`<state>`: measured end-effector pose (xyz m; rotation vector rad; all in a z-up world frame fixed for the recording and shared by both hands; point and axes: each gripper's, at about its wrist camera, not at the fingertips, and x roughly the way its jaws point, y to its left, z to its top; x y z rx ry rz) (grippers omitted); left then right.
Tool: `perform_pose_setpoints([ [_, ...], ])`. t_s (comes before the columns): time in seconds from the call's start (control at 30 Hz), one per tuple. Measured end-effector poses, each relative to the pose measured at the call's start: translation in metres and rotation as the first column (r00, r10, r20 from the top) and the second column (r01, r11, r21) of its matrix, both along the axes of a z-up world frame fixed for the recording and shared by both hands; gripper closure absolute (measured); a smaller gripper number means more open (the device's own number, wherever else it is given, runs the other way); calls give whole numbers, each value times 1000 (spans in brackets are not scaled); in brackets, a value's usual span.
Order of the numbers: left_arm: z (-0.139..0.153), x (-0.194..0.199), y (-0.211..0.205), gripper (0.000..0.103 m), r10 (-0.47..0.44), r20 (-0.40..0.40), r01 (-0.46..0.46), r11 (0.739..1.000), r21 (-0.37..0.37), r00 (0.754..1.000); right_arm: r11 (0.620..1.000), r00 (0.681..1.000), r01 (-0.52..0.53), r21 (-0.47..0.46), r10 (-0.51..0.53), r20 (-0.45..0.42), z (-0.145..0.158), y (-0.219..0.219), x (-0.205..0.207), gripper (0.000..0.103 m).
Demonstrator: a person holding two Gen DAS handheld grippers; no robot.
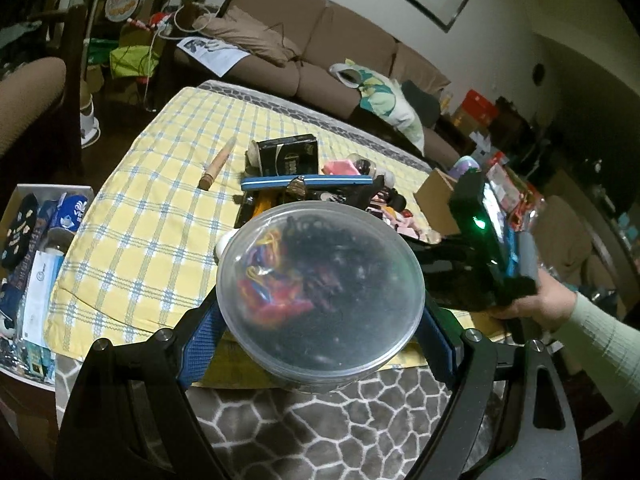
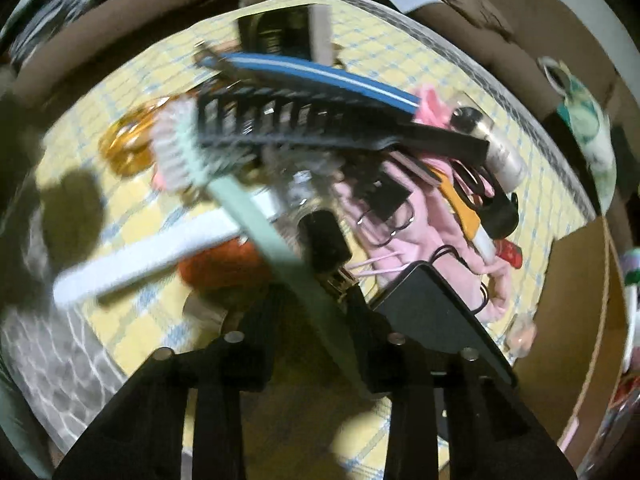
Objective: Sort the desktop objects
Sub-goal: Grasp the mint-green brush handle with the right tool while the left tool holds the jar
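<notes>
A round clear tub (image 1: 320, 292) of coloured bands is clamped between the blue pads of the left gripper (image 1: 320, 320) and held above the near edge of the checked tablecloth (image 1: 160, 216), presumably lifted for carrying to its sorting place. A pale green toothbrush (image 2: 256, 216) is gripped by its handle in the clenched right gripper (image 2: 316, 320), bristles raised over the pile with the black comb (image 2: 320, 120). The right view is blurred.
</notes>
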<state>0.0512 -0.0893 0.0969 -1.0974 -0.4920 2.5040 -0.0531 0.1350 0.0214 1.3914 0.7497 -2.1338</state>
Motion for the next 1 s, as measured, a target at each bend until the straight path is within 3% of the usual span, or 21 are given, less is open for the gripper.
perform_pose_setpoints([
  [0.07,-2,-1,-2,18,-1,9,1,1000,25,1000,999,998,-2,-33,4,61,2,4,7,80],
  [0.2,-4,-2,-7,18,12,13,-13,999,52,1000,998,995,10,-57,-4,100,7,3,17,81],
  [0.37,-7,-4,-7,18,14,20,-15,999,47,1000,999,992,13,-47,-7,123,-5,-20,4,72],
  [0.47,-7,-4,-7,18,17,17,-18,999,33,1000,1000,990,6,-15,-4,139,-17,-30,3,85],
  [0.53,-7,-3,-10,18,22,12,-23,999,34,1000,1000,991,-8,-16,10,131,-11,-32,10,85],
  [0.6,-6,-3,-12,18,27,6,-27,999,42,1000,1000,994,0,-28,3,108,4,-29,20,86],
  [0.7,-3,-1,-8,18,22,-15,-22,999,24,1000,990,991,56,-132,-39,128,39,-10,33,93],
  [0.87,7,4,12,18,-26,-44,24,999,-38,999,948,972,180,-262,-131,194,89,31,45,94],
  [1.0,21,8,36,18,-65,-30,64,997,-33,997,905,952,280,-321,-221,210,118,67,43,94],
])
